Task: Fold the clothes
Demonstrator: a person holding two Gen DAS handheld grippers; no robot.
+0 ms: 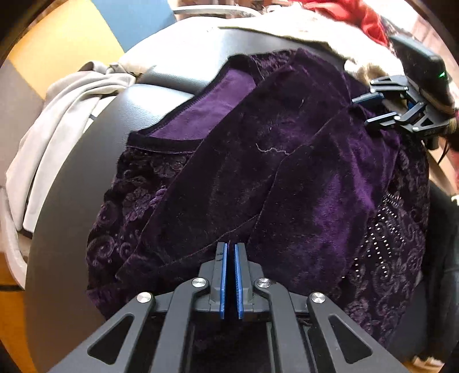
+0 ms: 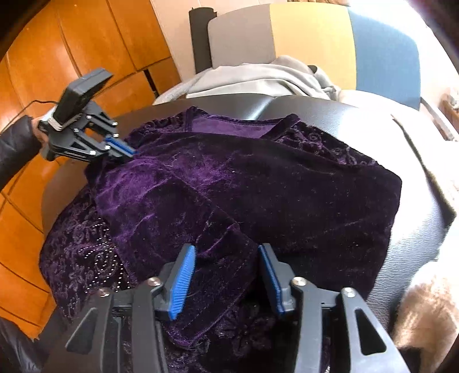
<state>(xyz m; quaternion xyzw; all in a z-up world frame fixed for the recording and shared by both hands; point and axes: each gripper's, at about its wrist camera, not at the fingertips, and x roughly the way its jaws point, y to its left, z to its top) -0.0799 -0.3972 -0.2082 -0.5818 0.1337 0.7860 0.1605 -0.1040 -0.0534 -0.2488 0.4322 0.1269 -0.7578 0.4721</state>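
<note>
The purple velvet top [image 1: 258,172] lies spread across the dark tabletop [image 1: 71,200], neckline toward the far edge, the lighter purple lining showing inside the collar. Both plain velvet sleeves are folded in over the body and cross on it; the embossed floral fabric of the body and a patch of small silver studs show along the edges.

The left gripper [image 1: 231,252] points steeply down at the near edge of the cloth, its blue pads drawn almost together with only a thin slit between them. From the right wrist view its tips are right at the garment's edge, on a bit of velvet by the look of it, though the pinch itself is hard to make out. A dark sleeve [image 2: 14,149] leads to the hand holding it.

The right gripper [image 2: 226,258] has its jaws well apart, and a folded velvet sleeve end lies between the blue pads without being pressed by either.

Beyond the top, a grey garment [image 2: 258,80] is heaped at the tabletop's far edge. A fluffy cream garment [image 2: 424,310] sits just beside the right gripper, and something red [image 1: 358,14] shows behind a pale cloth [image 1: 301,25].
</note>
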